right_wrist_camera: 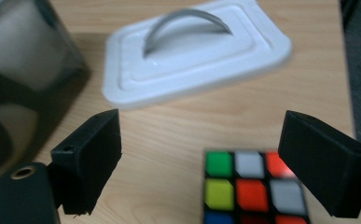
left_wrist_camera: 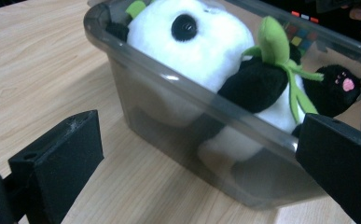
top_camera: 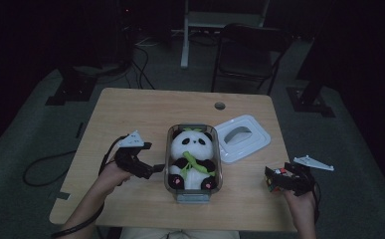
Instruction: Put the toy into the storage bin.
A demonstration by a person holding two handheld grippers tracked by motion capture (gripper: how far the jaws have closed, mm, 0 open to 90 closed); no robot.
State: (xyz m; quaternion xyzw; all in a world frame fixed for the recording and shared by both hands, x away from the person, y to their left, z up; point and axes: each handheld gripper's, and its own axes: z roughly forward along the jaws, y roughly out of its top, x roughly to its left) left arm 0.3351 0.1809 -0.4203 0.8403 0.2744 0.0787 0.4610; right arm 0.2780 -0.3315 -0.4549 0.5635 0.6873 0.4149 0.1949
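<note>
High view: wooden table point(top_camera: 130, 114) in a dark room — both hand-held grippers released.

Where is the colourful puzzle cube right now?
The puzzle cube lies near the table's right front edge in the high view, between the open right tool's jaws, right of the panda's box and nearer than the white lid.

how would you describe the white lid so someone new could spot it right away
On the wooden table, look just right of the clear bin holding the panda plush. The white lid lies flat there, the only white rectangular piece, with an arched handle on top.
</note>
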